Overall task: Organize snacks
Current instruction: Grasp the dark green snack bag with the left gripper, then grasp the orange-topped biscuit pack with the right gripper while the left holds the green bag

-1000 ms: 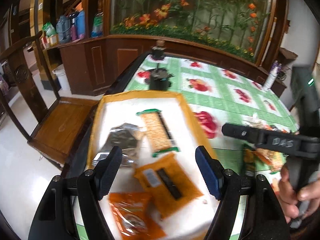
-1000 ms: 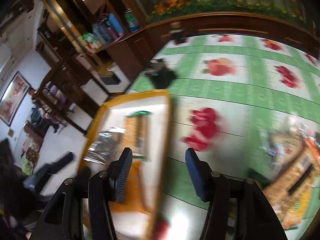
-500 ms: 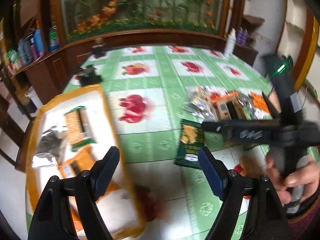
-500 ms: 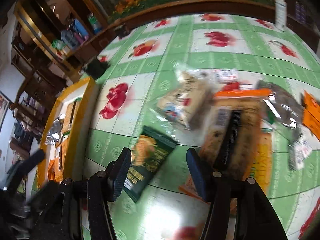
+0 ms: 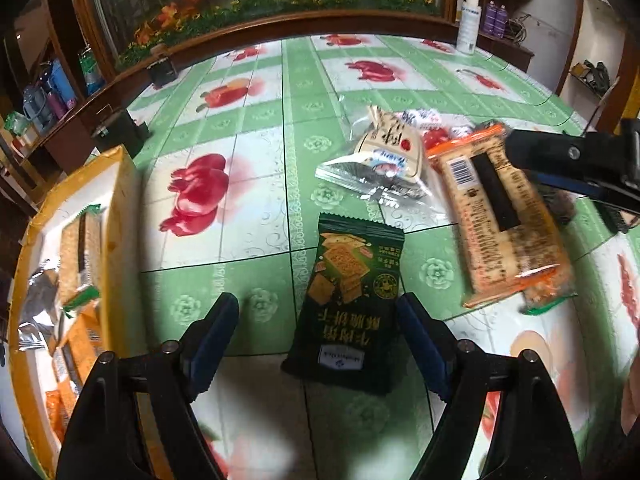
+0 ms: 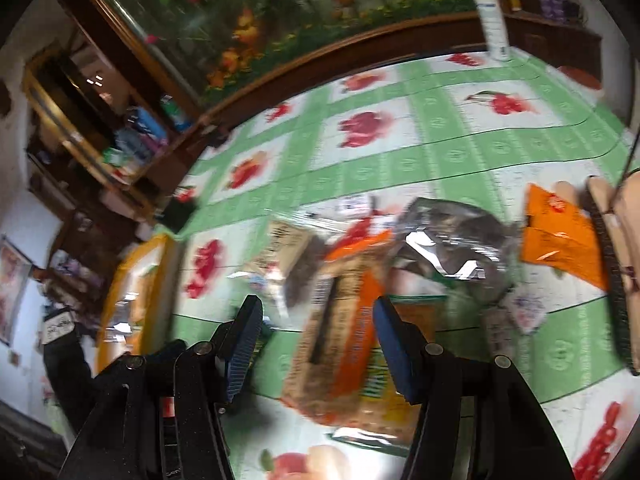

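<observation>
my pads (image 5: 212, 332) look ribbed blue rubber on matt black plastic arms; the green pack (image 5: 348, 300) is glossy film, the silver bag (image 6: 452, 240) crinkled foil, the tablecloth (image 5: 256, 184) shiny smooth vinyl, the cabinet (image 5: 280, 26) polished wood

Right gripper (image 6: 318, 338) at lower centre, blue-padded jaws spread wide, hovering over a blurred orange-edged clear cracker pack (image 6: 340, 336). Crinkled silver foil bag (image 6: 452, 248) centre right, flat orange packet (image 6: 560, 236) at right edge. Yellow-rimmed tray (image 6: 132, 300) at left. Green fruit-print tablecloth (image 6: 440, 132) underneath. White bottle (image 6: 494, 28) at top right.
</observation>
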### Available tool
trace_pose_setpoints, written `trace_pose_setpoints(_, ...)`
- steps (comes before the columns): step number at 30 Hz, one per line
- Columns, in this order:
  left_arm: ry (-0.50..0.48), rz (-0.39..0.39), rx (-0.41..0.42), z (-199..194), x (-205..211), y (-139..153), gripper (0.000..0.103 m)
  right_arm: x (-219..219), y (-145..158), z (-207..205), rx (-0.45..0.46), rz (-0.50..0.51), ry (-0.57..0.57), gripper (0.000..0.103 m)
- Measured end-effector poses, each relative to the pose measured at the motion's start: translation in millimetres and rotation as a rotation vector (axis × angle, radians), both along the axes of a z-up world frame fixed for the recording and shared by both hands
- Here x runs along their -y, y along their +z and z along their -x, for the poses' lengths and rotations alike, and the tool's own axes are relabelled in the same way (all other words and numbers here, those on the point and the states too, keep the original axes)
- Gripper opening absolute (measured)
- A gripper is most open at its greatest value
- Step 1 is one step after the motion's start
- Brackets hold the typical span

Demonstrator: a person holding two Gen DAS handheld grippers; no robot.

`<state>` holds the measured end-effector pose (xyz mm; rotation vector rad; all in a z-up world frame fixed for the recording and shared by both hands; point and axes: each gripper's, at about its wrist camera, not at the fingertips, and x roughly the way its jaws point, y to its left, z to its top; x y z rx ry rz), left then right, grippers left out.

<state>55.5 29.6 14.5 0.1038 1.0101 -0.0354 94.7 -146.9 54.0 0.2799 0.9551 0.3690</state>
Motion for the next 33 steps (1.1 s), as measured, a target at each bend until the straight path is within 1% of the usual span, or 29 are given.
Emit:
trace_pose_setpoints(2, 0.012, 0.026, 0.017, -2.1, -2.0, -1.1, 0.080, 0.3, -1.5, -0.4, 0.010, 0.054, -0.008, 0.062)
trace_pose_setpoints(3, 0.020, 0.043, 0.023, -3.1, -3.7, -1.5, 0.078, -2.8, -1.7, -0.1, 0.018, 0.085, -0.007, 0.062)
trace_pose_setpoints(4, 0.024, 0.061, 0.029, -3.6, -5.3, -1.5, 0.070, -3.9, -2.7, -0.4, 0.022, 0.104, -0.005, 0.062)
trace_pose_setpoints(5, 0.031, 0.077, 0.045, -3.5, -7.6, -1.1, 0.065, -8.6, -4.5, 0.0, 0.025, 0.128, 0.000, 0.064)
trace_pose_setpoints(6, 0.041, 0.069, 0.067, -2.7, -8.8, -0.7, 0.053, -12.6, -6.0, 0.3, 0.027, 0.143, 0.008, 0.066)
trace_pose_setpoints(7, 0.046, 0.071, 0.084, -2.5, -8.9, -0.9, 0.044, -17.4, -8.0, 0.9, 0.027, 0.159, 0.020, 0.068)
trace_pose_setpoints(9, 0.049, 0.083, 0.104, -1.4, -12.4, -1.5, 0.044, -27.7, -12.8, 3.4, 0.032, 0.200, 0.040, 0.068)
trace_pose_setpoints(10, 0.045, 0.083, 0.105, -2.5, -12.6, -1.3, 0.044, -34.9, -16.0, 3.9, 0.036, 0.234, 0.046, 0.071)
trace_pose_setpoints(11, 0.043, 0.086, 0.107, -2.7, -14.0, -1.0, 0.044, -43.5, -20.1, 4.5, 0.042, 0.283, 0.053, 0.075)
trace_pose_setpoints(13, 0.047, 0.096, 0.110, -2.3, -19.1, -1.0, 0.044, -55.9, -23.1, 7.3, 0.074, 0.368, 0.054, 0.077)
trace_pose_setpoints(15, 0.054, 0.080, 0.116, -0.4, -22.1, -1.2, 0.044, -63.9, -26.2, 9.7, 0.101, 0.441, 0.051, 0.077)
trace_pose_setpoints(16, 0.053, 0.087, 0.114, 0.3, -23.0, -1.1, 0.044, -64.7, -27.7, 10.4, 0.106, 0.472, 0.040, 0.074)
trace_pose_setpoints(17, 0.053, 0.096, 0.113, 1.0, -24.1, -0.7, 0.044, -63.5, -27.1, 11.6, 0.115, 0.474, 0.036, 0.066)
trace_pose_setpoints(18, 0.054, 0.106, 0.112, 1.3, -25.3, -0.1, 0.044, -60.7, -25.7, 12.1, 0.115, 0.464, 0.031, 0.064)
trace_pose_setpoints(21, 0.053, 0.120, 0.116, 2.9, -27.7, 1.9, 0.044, -42.9, -20.2, 9.3, 0.083, 0.354, 0.007, 0.063)
trace_pose_setpoints(25, 0.043, 0.158, 0.140, 6.6, -30.0, 8.4, 0.044, -23.4, -8.6, 9.4, 0.093, 0.270, -0.040, 0.059)
trace_pose_setpoints(28, 0.032, 0.172, 0.151, 7.6, -28.8, 11.3, 0.044, -20.7, -1.9, 13.7, 0.105, 0.232, -0.048, 0.058)
trace_pose_setpoints(33, 0.033, 0.184, 0.143, 6.8, -28.8, 10.4, 0.044, -34.3, 4.6, 22.8, 0.139, 0.231, -0.004, 0.057)
